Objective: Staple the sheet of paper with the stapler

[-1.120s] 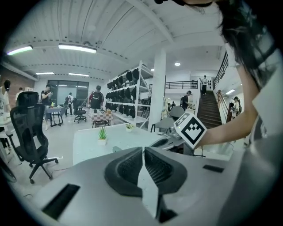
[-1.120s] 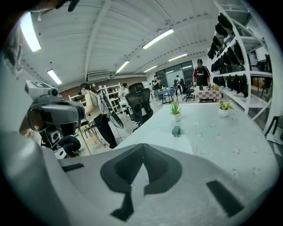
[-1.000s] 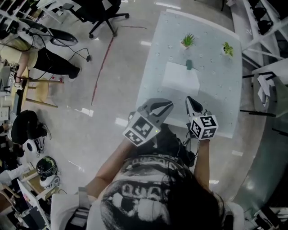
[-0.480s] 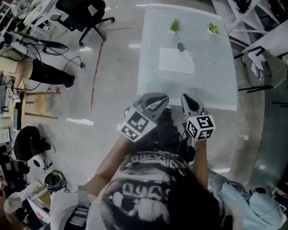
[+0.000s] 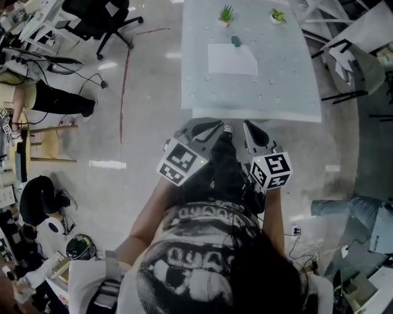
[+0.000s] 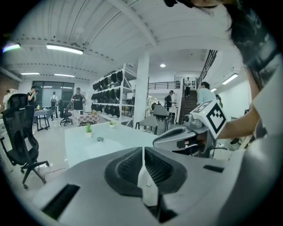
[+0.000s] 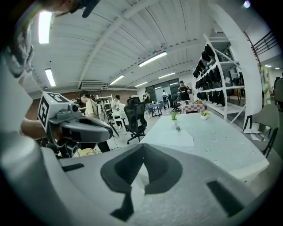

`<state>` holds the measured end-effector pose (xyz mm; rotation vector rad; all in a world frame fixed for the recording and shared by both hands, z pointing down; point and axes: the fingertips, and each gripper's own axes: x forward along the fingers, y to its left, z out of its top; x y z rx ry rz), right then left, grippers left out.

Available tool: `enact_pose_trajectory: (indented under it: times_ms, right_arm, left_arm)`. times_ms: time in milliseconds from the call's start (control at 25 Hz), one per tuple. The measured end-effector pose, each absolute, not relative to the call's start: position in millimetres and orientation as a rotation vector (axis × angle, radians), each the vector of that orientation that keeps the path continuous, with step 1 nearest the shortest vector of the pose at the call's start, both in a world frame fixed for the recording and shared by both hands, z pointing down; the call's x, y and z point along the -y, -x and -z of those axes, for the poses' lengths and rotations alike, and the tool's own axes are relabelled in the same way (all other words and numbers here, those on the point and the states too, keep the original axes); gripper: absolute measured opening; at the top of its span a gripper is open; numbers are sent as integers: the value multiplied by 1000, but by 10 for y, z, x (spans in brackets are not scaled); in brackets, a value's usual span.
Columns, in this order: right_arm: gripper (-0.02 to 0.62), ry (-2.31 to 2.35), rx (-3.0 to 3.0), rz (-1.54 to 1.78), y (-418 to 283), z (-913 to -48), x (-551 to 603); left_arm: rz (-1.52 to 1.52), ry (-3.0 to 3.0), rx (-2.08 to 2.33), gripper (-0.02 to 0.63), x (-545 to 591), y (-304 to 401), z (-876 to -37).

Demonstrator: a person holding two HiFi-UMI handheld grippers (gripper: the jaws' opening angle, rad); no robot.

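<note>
A white sheet of paper (image 5: 231, 59) lies on the pale table (image 5: 270, 98), and a small dark stapler (image 5: 235, 41) sits at its far edge. In the head view both grippers hover side by side just short of the table's near edge. The left gripper (image 5: 207, 129) and the right gripper (image 5: 250, 128) are both shut and hold nothing. The left gripper view shows its jaws (image 6: 143, 152) meeting, with the stapler (image 6: 100, 139) far ahead. From the right gripper (image 7: 142, 161) the paper (image 7: 174, 137) and stapler (image 7: 177, 129) lie well ahead.
Two small potted plants (image 5: 226, 13) (image 5: 277, 15) stand at the table's far end. A black office chair (image 5: 101, 15) is at upper left and a white chair (image 5: 353, 55) right of the table. A person's legs (image 5: 350, 211) show at right. Cables and a helmet (image 5: 81, 246) lie left.
Both grippers have drawn back off the table's near edge, and the table now sits further away and higher in the head view. A person's legs have come into view at right.
</note>
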<state>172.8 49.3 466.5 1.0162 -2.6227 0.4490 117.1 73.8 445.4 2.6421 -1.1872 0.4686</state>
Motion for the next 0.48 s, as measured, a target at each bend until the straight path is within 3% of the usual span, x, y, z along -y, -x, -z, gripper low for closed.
enact_pose_trajectory:
  times_ms: [480]
  right_arm:
    - [-8, -1029, 2638, -334, -1864, -4532, -807]
  left_arm:
    - [-475, -2664, 1152, 14, -1007, -1361, -4473]
